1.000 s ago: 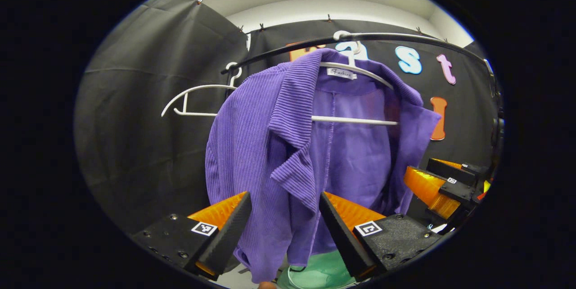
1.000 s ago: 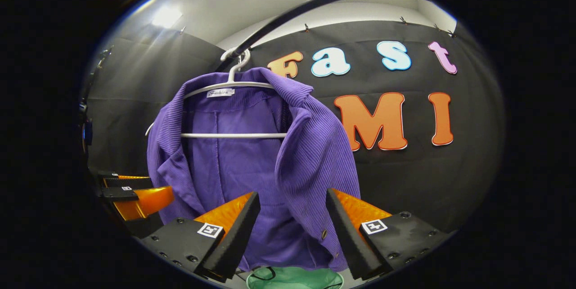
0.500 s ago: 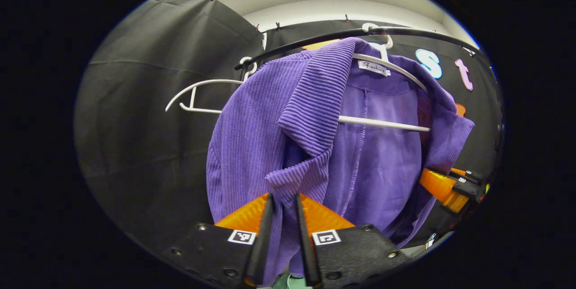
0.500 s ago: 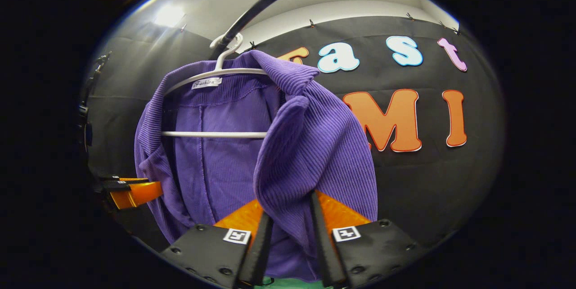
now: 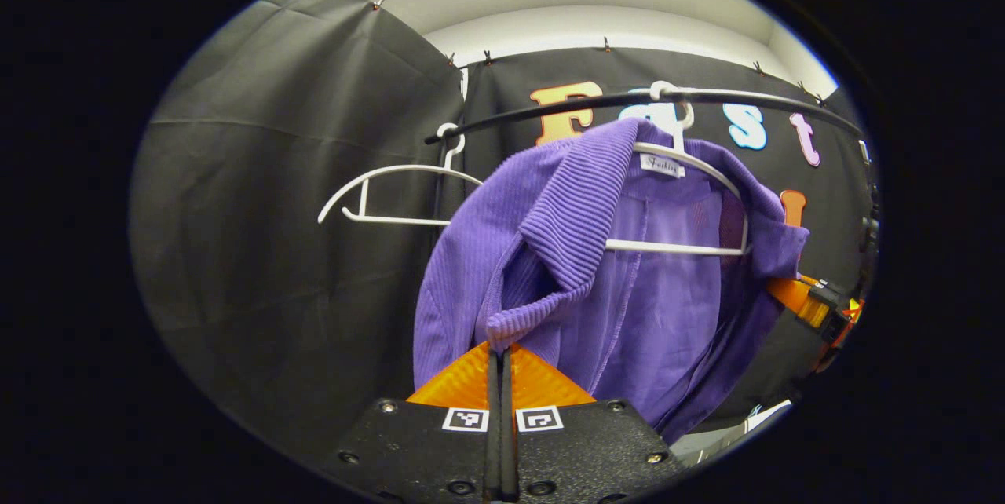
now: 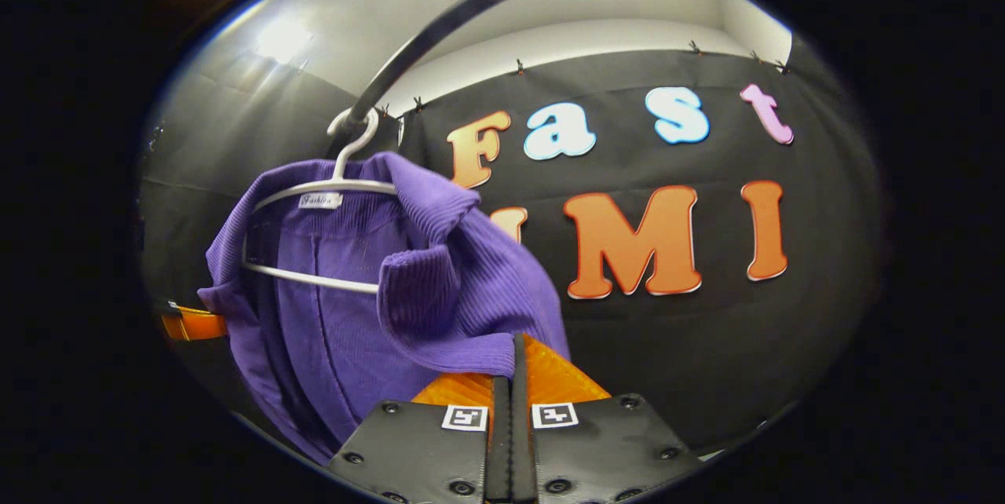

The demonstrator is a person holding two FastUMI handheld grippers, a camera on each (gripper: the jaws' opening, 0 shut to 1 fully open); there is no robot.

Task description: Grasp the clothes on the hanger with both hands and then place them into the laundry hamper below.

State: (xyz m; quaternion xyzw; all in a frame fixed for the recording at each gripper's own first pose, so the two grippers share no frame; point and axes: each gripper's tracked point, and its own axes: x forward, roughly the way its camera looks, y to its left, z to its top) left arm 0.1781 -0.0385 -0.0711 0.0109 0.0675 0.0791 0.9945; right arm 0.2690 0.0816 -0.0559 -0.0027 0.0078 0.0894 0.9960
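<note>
Within the last second both claws went from apart to clamped: the left claw on the left lapel of the purple jacket, the right claw on its other front edge. The ribbed, soft knit hangs on a thin white hanger beneath the black rail, ready for pulling off.

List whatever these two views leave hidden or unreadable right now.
- Laundry hamper: hidden below the purple jacket and the left claw in the left gripper view.
- Neck label: too small to read in the right gripper view.
- Jacket hem: cut off behind the right claw.
- Jacket hanger: its far shoulder is covered by fabric, so how much still hangs on it is unclear.
</note>
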